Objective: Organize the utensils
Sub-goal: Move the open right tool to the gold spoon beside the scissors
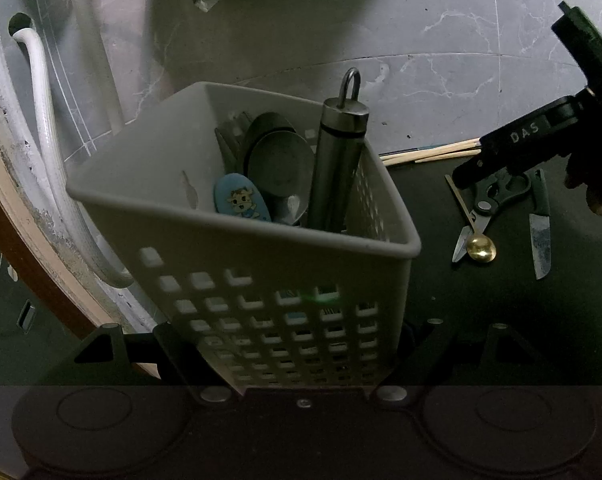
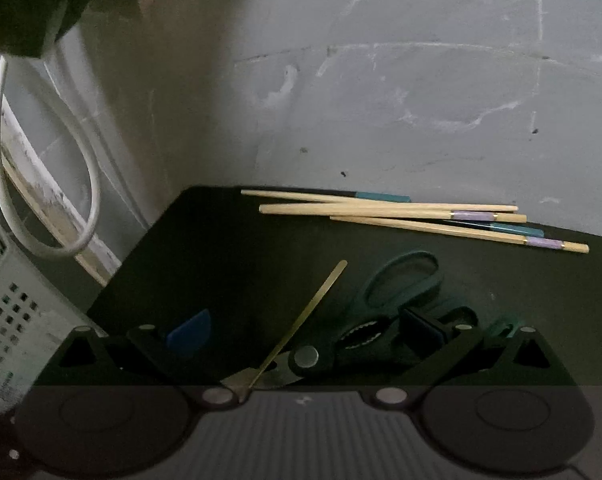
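The left gripper (image 1: pixel 301 344) stood clamped on the lower walls of the perforated utensil basket (image 1: pixel 237 240), which already contained spoons and a steel cylinder (image 1: pixel 337 168). The right gripper (image 2: pixel 301 344) was the nearer to the loose items, positioned above the scissors (image 2: pixel 365 320) and gold spoon (image 2: pixel 301 320) on the dark mat (image 2: pixel 221 240). The spoon handle ran diagonally away between the fingers. Those fingers stood apart, holding nothing. The chopsticks (image 2: pixel 401 212) lay beyond.
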{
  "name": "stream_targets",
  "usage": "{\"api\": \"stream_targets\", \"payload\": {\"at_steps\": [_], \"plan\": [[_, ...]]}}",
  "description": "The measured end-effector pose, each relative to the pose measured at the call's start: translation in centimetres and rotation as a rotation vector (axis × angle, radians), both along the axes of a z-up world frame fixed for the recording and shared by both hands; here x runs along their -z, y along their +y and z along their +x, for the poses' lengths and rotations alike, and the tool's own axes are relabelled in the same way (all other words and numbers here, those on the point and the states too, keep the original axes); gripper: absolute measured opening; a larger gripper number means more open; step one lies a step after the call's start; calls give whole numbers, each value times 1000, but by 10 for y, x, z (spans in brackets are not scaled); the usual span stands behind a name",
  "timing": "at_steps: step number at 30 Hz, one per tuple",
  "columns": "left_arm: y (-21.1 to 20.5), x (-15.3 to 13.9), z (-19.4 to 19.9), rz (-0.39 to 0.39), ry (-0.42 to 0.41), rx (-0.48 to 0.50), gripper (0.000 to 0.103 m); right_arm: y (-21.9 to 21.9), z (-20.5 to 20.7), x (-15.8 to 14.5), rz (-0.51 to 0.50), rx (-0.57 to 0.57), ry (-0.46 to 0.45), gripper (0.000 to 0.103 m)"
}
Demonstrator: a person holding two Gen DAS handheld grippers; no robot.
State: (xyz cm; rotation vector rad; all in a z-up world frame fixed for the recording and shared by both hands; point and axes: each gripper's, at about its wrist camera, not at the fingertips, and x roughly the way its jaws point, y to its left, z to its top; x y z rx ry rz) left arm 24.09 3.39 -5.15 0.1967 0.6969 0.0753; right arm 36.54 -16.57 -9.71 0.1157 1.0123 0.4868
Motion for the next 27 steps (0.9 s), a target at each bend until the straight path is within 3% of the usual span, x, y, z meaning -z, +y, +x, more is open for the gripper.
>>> {"api": "stream_targets", "payload": {"at_steps": [10,14,18,27], "plan": [[0,1,0,3,2,0,84,15,-6,4,58,-179,26,102],[0,1,0,2,4,-1,84,16,-27,1,-23,-282,-20,99],[0,1,1,1,6,-1,84,14,-44,-1,-165,-364,-98,99],[-1,2,1,5,7,-4,84,12,-49,3,-306,-445,-161,96]]}}
